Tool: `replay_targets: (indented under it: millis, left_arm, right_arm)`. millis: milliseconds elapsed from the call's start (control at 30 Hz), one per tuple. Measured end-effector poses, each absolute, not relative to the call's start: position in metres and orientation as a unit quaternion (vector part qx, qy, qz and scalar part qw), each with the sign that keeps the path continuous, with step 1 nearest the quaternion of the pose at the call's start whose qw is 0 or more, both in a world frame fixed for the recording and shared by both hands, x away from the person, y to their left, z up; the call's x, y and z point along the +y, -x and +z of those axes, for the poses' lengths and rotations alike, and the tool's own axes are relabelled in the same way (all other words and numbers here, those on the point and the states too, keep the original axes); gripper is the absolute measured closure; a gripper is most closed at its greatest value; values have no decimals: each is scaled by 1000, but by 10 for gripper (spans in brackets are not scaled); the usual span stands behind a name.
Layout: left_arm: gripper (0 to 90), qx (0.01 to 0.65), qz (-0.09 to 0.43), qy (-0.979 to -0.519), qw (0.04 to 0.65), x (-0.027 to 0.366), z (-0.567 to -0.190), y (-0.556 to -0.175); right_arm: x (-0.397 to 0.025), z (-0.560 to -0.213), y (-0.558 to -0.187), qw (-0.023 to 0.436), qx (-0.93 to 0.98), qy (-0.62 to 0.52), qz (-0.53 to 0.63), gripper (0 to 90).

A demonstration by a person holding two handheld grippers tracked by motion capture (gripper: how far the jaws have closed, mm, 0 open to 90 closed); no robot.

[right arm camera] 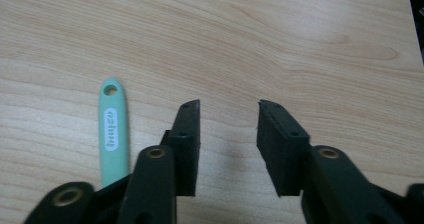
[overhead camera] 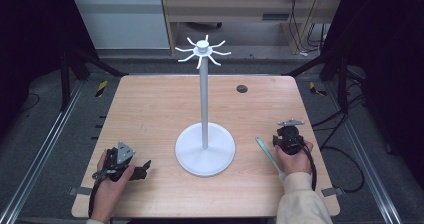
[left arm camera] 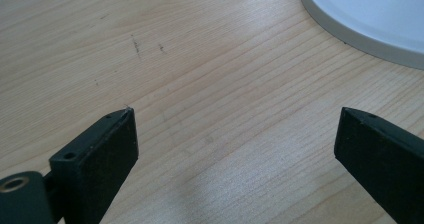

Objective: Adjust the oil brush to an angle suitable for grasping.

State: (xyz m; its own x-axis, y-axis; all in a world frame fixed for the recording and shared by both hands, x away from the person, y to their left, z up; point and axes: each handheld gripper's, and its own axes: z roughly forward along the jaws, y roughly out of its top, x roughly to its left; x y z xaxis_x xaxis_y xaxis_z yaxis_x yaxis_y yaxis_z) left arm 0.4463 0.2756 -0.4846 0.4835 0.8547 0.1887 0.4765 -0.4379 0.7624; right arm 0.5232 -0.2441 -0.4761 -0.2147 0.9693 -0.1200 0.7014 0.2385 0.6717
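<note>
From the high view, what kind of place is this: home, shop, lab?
Probably a lab recording bay: a bare wooden table framed by dark metal rails, loose cables on the floor, and hand-held grippers, left and right.

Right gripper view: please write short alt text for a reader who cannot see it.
The right claw, jaws open and empty, points along a light wooden table. A mint-green handle with a hanging hole lies flat just left of it, untouched.

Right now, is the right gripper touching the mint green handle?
Apart. In the right gripper view, bare wood shows between the green handle and the right gripper, whose open jaws hold nothing.
</note>
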Motion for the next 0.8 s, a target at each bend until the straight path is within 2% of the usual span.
replay_targets:
  millis: [67,133,167,300,500,800]
  left_arm:
    - [35,418,290,-796,327,275,-485,-446]
    - [35,418,290,-796,327,275,-485,-446]
    - [35,418,290,-796,327,275,-485,-446]
    - [35,418,289,-797,327,275,-485,-446]
    - [35,419,288,-798,325,275,-485,-446]
    - [35,417,287,-800,322,275,-486,-446]
  right_arm:
    - [-242,-475,-522,265,743,-557,260,747]
    - [-241,-474,-522,260,745,-556,263,766]
    - [-240,-475,-522,253,750,-551,265,812]
    - [-238,-476,-521,229,757,-543,282,883]
    - [-233,-478,-523,199,768,-531,298,900]
    - [-228,-483,-525,187,778,-527,287,900]
